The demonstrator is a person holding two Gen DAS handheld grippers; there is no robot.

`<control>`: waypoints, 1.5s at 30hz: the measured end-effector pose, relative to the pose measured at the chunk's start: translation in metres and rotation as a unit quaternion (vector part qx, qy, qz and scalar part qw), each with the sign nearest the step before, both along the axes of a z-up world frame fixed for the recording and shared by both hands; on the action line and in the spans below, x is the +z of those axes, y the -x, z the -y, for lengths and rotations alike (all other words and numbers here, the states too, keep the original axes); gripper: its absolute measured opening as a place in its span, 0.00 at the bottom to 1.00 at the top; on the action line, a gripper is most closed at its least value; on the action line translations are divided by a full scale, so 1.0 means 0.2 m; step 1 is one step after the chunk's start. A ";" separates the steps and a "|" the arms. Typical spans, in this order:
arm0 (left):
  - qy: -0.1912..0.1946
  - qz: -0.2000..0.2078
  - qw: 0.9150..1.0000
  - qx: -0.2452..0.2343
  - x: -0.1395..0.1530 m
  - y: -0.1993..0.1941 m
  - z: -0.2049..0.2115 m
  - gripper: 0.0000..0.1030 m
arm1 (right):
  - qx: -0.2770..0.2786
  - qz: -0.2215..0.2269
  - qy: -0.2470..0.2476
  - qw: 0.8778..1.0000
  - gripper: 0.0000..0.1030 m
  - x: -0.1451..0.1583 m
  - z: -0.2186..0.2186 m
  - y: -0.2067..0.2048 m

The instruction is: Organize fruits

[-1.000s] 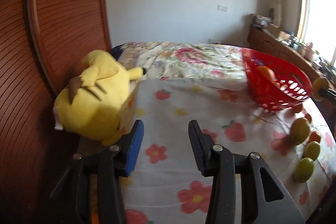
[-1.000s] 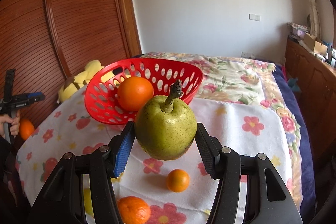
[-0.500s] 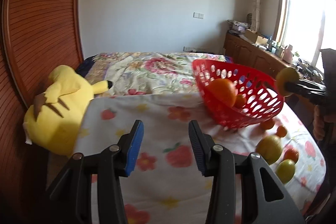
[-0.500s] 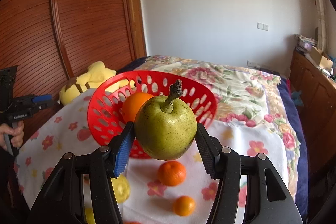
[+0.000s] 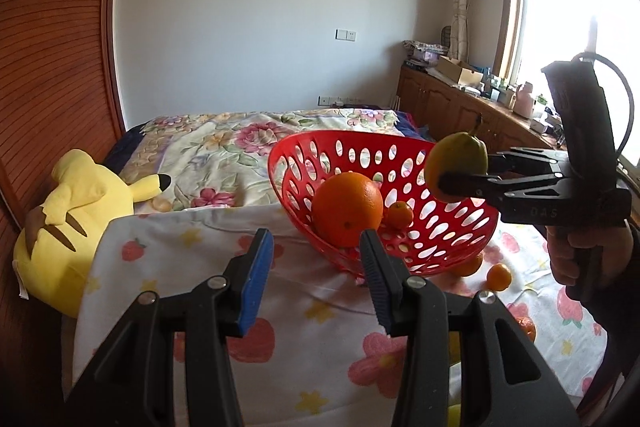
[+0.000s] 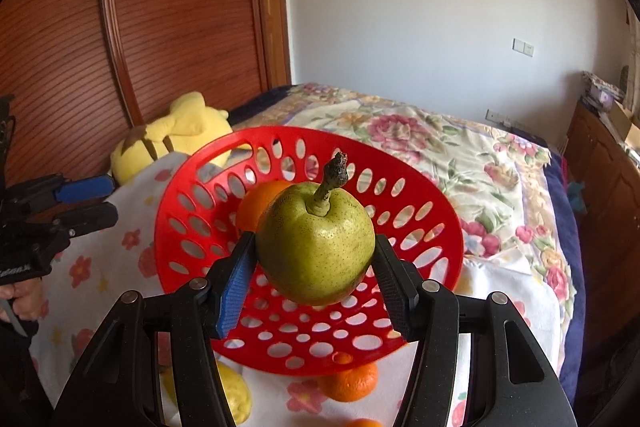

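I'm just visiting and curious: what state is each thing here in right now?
pear: held above the basket by right gripper
left gripper: jaws apart, nothing between them
red basket: holds big orange and a small one
plush toy: lying beside the cloth

Little lettering found.
- Right gripper (image 5: pixel 460 173), left wrist view: on the side of its black body, just above the hand (image 5: pixel 588 259) that grips it, we make out faint embossed capitals, roughly "DAS". Low contrast, so we hold the reading loosely.
- Left gripper (image 6: pixel 109 201), right wrist view: a short line of white print on its black body at the picture's left edge. It is cut off and too small, and we cannot read it.
- Elsewhere we read no labels, numbers or signs.
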State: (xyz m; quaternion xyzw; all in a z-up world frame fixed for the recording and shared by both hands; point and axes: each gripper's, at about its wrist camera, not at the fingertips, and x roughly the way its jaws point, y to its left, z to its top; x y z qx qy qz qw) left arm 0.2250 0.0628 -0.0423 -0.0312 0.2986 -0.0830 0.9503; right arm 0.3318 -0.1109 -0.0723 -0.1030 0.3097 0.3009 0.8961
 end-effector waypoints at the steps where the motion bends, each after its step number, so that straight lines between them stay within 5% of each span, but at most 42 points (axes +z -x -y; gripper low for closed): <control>1: -0.002 0.000 1.000 -0.001 -0.01 0.00 0.00 0.43 | -0.001 -0.001 0.002 1.000 0.58 -0.01 -0.01 0.00; 19: -0.021 -0.021 0.999 -0.014 -0.10 -0.01 0.07 0.43 | 0.000 0.000 0.018 1.000 0.61 -0.06 -0.05 -0.01; 30: -0.024 -0.029 0.999 -0.028 -0.14 0.17 0.16 0.44 | -0.034 0.009 -0.016 0.999 0.61 0.01 0.18 0.31; 45: -0.040 -0.025 0.998 -0.033 -0.14 0.47 0.29 0.44 | -0.075 -0.008 -0.023 0.997 0.61 -0.17 0.35 0.69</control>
